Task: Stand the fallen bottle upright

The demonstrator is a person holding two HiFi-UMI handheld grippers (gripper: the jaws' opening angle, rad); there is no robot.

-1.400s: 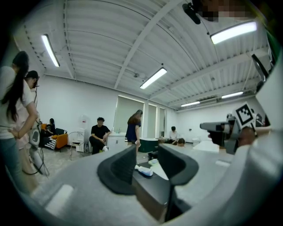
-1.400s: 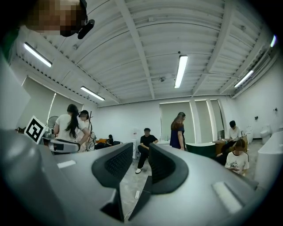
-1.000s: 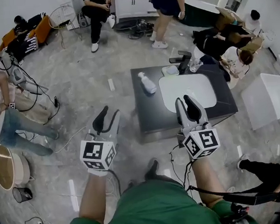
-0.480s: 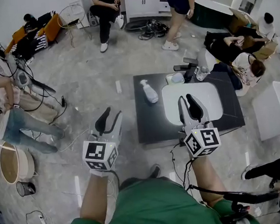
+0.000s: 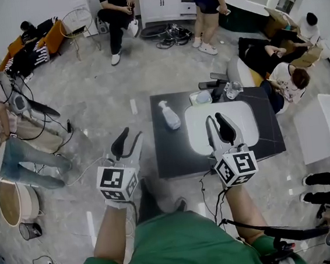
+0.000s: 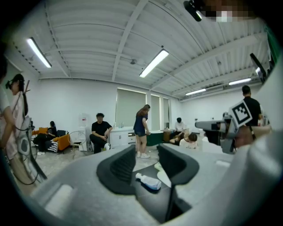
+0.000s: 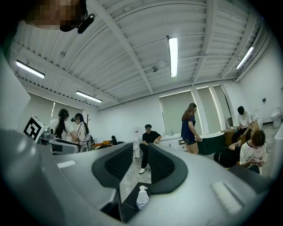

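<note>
A clear plastic bottle (image 5: 167, 115) with a white spray top lies on its side on the left part of a low dark table (image 5: 179, 153). Both grippers hang in the air, short of the table's near edge and well away from the bottle. My left gripper (image 5: 126, 139) is open and empty over the floor, left of the table. My right gripper (image 5: 218, 124) is open and empty over the near side of a white oval basin (image 5: 239, 115). The bottle (image 6: 148, 182) shows far off between the left jaws and again, as the bottle (image 7: 142, 197), below the right jaws.
Along the table's far edge stand a pale container (image 5: 201, 98), a glass (image 5: 232, 89) and a black device (image 5: 211, 84). Several people sit or stand around the room. A white box (image 5: 328, 123) stands at the right. Cables cross the floor, and a round bin (image 5: 11, 200) is at the left.
The table and bottle have drifted left and lower in the head view as the person shifts. Both grippers keep their pose, open and empty.
</note>
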